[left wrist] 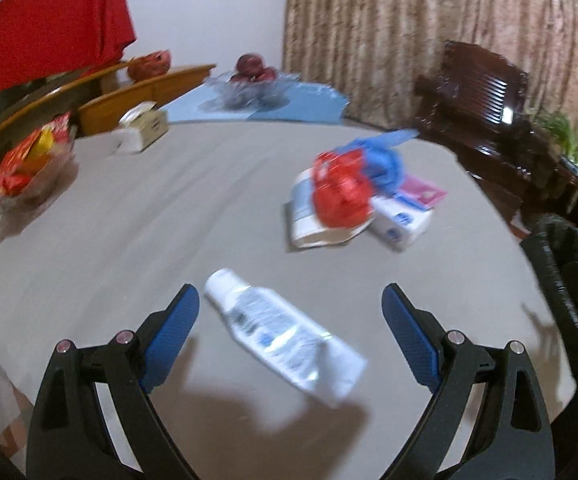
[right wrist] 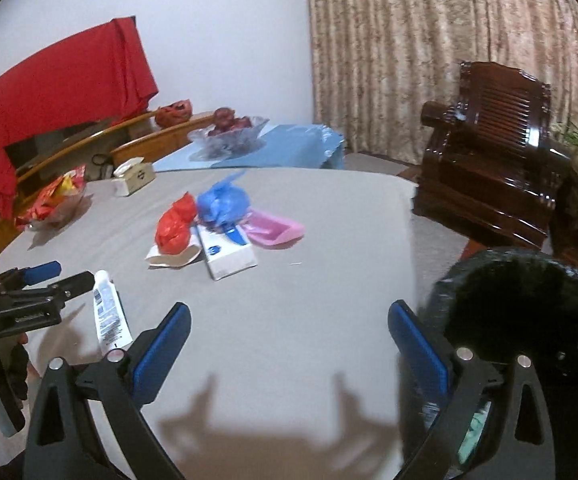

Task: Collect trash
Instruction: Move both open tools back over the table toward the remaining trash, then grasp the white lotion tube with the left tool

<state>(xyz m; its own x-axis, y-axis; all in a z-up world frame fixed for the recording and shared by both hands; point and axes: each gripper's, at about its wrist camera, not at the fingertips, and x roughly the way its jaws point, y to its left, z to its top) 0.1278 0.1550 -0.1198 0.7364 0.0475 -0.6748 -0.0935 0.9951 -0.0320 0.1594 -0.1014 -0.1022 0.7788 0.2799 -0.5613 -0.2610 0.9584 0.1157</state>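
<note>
Trash lies scattered on the grey table [left wrist: 129, 220]: a white squeeze tube [left wrist: 281, 334] rests flat between the spread, empty fingers of the left gripper [left wrist: 291, 312], probably above it, though blur hides the gap. The tube looks light, soft and slick, best pinched across its flattened middle. The right gripper [right wrist: 289, 330] is likewise released, holding nothing, beside the black-lined bin [right wrist: 525, 312].

The bench [right wrist: 309, 320] was plain grey. On it lay a white tube [left wrist: 281, 336] with blue and dark print, a red bag [right wrist: 175, 226], a blue bag [right wrist: 223, 204], a pink pouch [right wrist: 275, 232] and a white box [right wrist: 229, 256] with blue markings. Each tool, left [left wrist: 291, 300] and right [right wrist: 289, 316], had black arms with blue pads. The bin [right wrist: 521, 312] was black. A red cloth [right wrist: 61, 92] hung by the white wall, beside a beige patterned curtain [right wrist: 429, 52].
</note>
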